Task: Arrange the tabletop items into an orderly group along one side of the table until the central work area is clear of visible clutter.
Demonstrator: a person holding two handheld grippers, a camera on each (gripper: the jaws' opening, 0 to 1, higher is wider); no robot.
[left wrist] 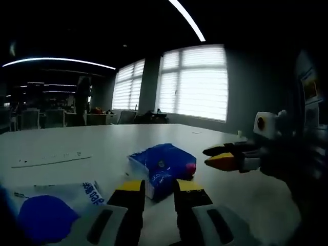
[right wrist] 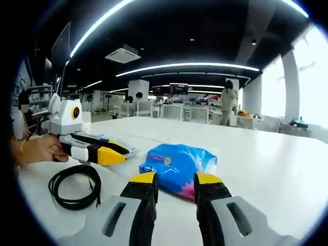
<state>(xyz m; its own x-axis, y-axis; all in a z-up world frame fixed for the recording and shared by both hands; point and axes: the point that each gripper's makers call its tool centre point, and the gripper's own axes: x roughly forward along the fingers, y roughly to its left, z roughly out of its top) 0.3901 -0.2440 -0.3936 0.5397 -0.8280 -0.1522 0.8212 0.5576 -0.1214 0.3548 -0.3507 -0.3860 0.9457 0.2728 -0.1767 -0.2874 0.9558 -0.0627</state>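
Fingers of the right gripper parted by a narrow gap, empty, yellow tips just short of the blue tissue pack. Fingers of the left gripper likewise apart with nothing between them, tips right at the near edge of the same tissue pack.

Tissue pack lying flat on the white table, out in the open middle, between the 2 grippers. Left of the pack in the right gripper view, the left gripper held by a hand, and nearer the camera a coiled black cable. Beyond the left gripper's tips, a flat packet on the table, hard to make out. In the left gripper view, to the left of the pack, a white packet with blue print and, farther back, a thin sheet of paper; to the right of the pack, the right gripper coming in from the side.

Probably an approach step: both grippers closing in on the pack, no grasp made yet. Next move likely calls for easing 1 gripper forward to straddle the pack's edge, closing, then carrying it toward a table side.

Left gripper view dark and murky; print on the white packet unreadable, packet cut off at the bottom. Far table edges hard to judge.
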